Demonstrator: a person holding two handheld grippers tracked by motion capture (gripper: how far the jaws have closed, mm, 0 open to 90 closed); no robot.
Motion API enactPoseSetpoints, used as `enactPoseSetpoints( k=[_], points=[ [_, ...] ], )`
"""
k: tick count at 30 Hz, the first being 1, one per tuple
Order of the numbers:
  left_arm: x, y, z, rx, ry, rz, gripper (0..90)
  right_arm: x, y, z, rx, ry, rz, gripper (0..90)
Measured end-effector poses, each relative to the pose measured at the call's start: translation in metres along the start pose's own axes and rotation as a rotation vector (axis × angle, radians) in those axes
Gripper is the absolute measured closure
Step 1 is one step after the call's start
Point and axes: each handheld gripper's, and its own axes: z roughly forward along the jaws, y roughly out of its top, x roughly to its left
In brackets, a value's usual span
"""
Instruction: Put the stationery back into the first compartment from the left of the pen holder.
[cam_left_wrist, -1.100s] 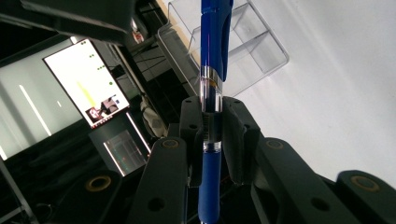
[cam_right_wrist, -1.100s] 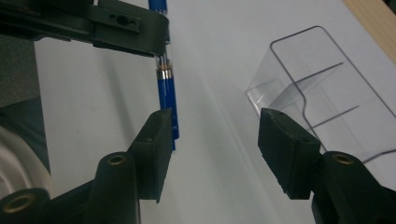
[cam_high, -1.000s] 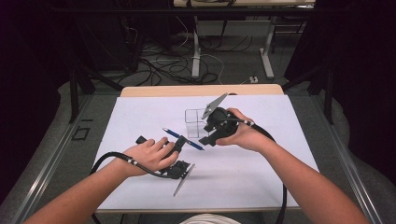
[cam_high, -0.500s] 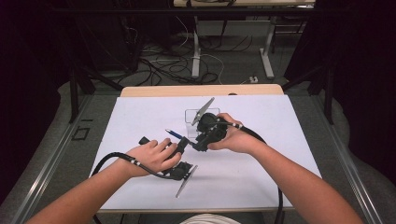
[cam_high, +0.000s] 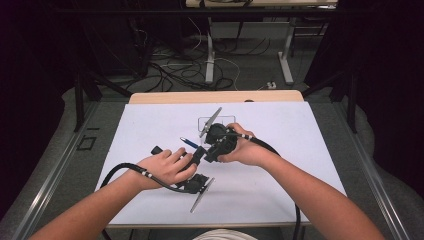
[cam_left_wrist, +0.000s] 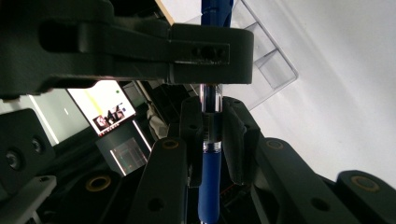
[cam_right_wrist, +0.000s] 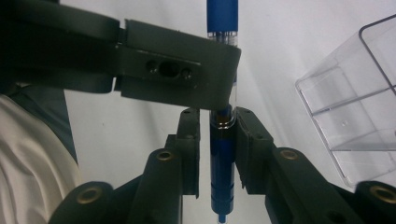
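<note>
High view: hands meet mid-table | left gripper (cam_high: 199, 156) jaws clamp pen (cam_high: 189, 143) | right gripper (cam_high: 210, 151) jaws closing on it

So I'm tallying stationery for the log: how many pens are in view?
1. The blue pen is held above the white table between the left gripper and right gripper, beside the clear box.

Bright white table (cam_high: 280, 165) – dark surroundings, soft blur, close-ups backlit, murky
</note>
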Motion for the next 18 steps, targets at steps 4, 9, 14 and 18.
enactPoseSetpoints(
  k=[4,9,14,18],
  points=[
    [-0.003,0.001,0.001,0.003,0.046,0.03,79.0,0.0,0.001,0.003,0.015,-0.003,0.004,78.4],
    [-0.011,0.0,0.003,0.0,-0.069,-0.067,78.9,0.001,0.002,0.005,0.032,-0.004,0.018,79.1],
    [-0.012,-0.001,0.002,0.001,-0.07,-0.109,77.6,0.002,0.003,0.006,0.031,-0.002,0.02,79.2],
    [-0.001,0.0,-0.001,0.008,-0.002,0.001,69.1,0.0,0.005,0.007,0.025,-0.019,0.028,79.2]
  ],
)
